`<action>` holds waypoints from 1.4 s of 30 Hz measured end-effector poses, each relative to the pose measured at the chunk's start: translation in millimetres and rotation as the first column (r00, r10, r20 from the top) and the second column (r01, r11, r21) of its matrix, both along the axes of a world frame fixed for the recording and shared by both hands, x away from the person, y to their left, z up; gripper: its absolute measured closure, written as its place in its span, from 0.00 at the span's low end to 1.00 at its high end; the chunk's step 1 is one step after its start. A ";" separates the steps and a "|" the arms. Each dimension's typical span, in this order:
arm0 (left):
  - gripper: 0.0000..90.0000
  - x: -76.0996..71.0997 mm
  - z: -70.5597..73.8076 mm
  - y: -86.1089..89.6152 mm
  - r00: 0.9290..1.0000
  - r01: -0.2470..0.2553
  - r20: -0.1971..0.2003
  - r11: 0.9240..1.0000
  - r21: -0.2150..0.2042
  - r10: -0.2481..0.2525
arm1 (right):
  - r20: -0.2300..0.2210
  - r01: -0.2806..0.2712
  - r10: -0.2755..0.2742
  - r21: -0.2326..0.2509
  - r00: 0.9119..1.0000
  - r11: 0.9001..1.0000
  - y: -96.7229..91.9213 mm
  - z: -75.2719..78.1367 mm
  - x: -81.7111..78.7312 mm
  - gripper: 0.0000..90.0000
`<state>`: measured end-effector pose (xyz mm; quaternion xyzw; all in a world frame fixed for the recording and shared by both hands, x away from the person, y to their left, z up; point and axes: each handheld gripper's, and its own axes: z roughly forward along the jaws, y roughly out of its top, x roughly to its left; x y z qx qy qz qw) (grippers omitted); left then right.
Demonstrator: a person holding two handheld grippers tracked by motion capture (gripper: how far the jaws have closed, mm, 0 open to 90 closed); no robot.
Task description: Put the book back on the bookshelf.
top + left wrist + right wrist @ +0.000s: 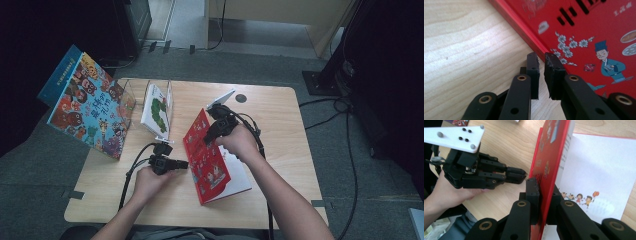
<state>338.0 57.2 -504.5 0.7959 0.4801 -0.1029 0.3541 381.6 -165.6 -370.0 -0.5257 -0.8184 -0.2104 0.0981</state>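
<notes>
The red picture book [207, 157] lies near the desk's [280, 130] middle, its cover lifted by the right gripper [212, 135], jaws clamped on it. That gripper's own view shows the white page [599, 170] beneath. The left gripper [541, 58], jaws narrowly parted on nothing, rests at the cover's edge.

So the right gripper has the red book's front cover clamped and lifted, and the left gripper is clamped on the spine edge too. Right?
Not quite. The left gripper holds nothing: in the left gripper view its jaws stand slightly apart beside the red book edge. The right gripper does clamp the lifted cover.
</notes>
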 end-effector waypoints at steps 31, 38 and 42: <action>0.53 6.4 9.3 -4.5 0.998 0.037 0.051 0.995 -0.092 -0.032 | 0.084 -0.095 0.094 0.003 0.992 0.995 -14.7 43.4 -7.1 0.98; 0.47 14.3 16.8 -7.2 0.998 0.045 0.051 0.976 -0.211 -0.035 | 0.109 -0.113 0.104 0.080 0.989 0.990 -25.8 43.5 -10.8 0.98; 0.45 19.0 17.1 -4.4 1.000 0.029 0.020 0.960 -0.277 -0.024 | 0.127 -0.107 0.090 0.136 0.988 0.985 -36.2 41.7 -13.5 0.98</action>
